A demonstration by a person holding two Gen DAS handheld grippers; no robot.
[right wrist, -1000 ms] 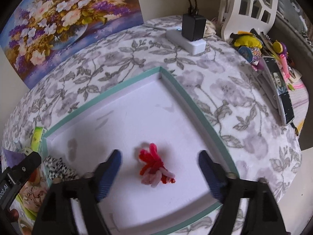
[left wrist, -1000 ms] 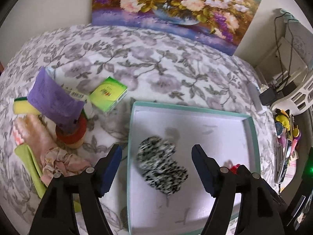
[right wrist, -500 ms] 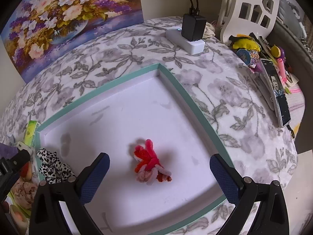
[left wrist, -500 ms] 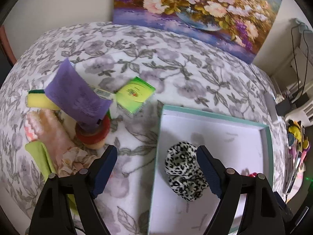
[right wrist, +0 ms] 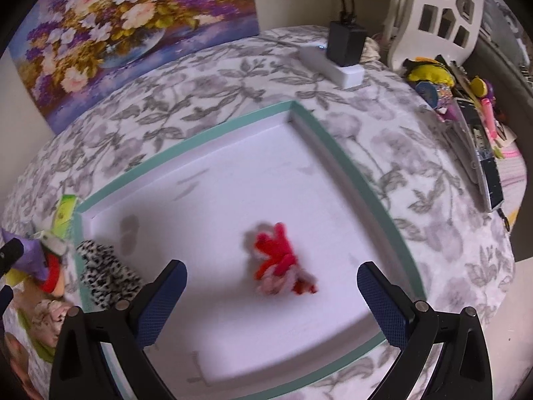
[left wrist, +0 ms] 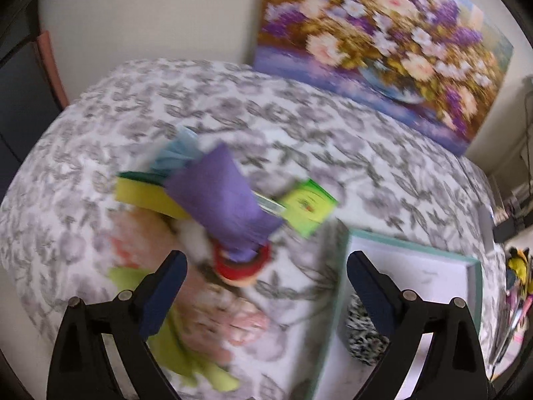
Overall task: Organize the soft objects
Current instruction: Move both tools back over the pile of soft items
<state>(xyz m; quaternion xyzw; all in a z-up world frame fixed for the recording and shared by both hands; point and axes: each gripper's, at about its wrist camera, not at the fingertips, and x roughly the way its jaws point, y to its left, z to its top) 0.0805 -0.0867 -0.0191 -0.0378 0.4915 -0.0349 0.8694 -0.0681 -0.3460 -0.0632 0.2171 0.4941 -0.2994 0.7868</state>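
Left wrist view: left tool (left wrist: 265,278), empty jaws opening, faces the soft pile (left wrist: 213,220); right tool (right wrist: 270,287), released, overhangs the tray (right wrist: 346,153).

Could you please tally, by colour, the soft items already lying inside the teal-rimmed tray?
Black-and-white spotted: 1, the leopard-print scrunchie near the left wall of the tray.
Red and pink: 1, the fuzzy tie in the middle of the floor.
Total: 2.
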